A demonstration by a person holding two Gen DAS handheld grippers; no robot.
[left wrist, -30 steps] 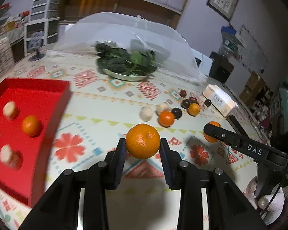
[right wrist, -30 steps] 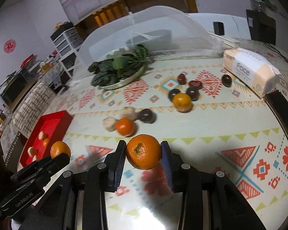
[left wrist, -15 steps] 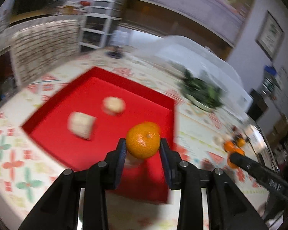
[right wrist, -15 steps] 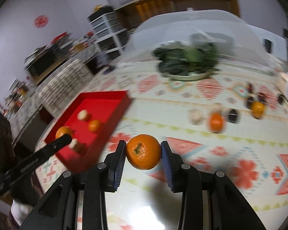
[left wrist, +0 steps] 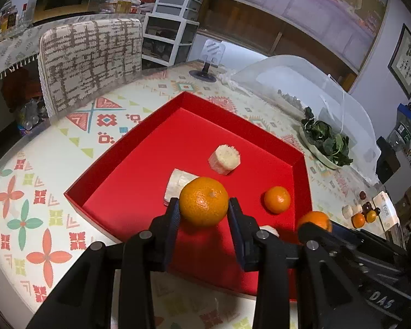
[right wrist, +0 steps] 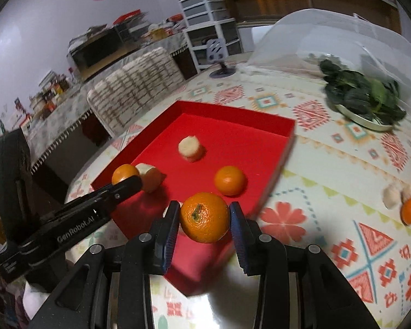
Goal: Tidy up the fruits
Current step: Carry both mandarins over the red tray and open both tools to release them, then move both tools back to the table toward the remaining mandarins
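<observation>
Over the red tray (left wrist: 139, 148), where a second ago only the patterned worktop (left wrist: 54, 164) lay below, the left tool (left wrist: 204, 211) and the right tool (right wrist: 204, 220) each clench a mandarin (left wrist: 204, 201), so both seem ready for release.

Two round oranges, each clamped between gripper pads above the red tray (left wrist: 139, 148): one orange (left wrist: 204, 201) in the left gripper (left wrist: 204, 216), another orange (right wrist: 205, 217) with green stem in the right gripper (right wrist: 205, 220). Beyond them, inside the tray: a smaller orange (left wrist: 277, 199) and two pale peeled chunks (left wrist: 224, 159). More fruit (left wrist: 361, 215) far right on the table.
</observation>
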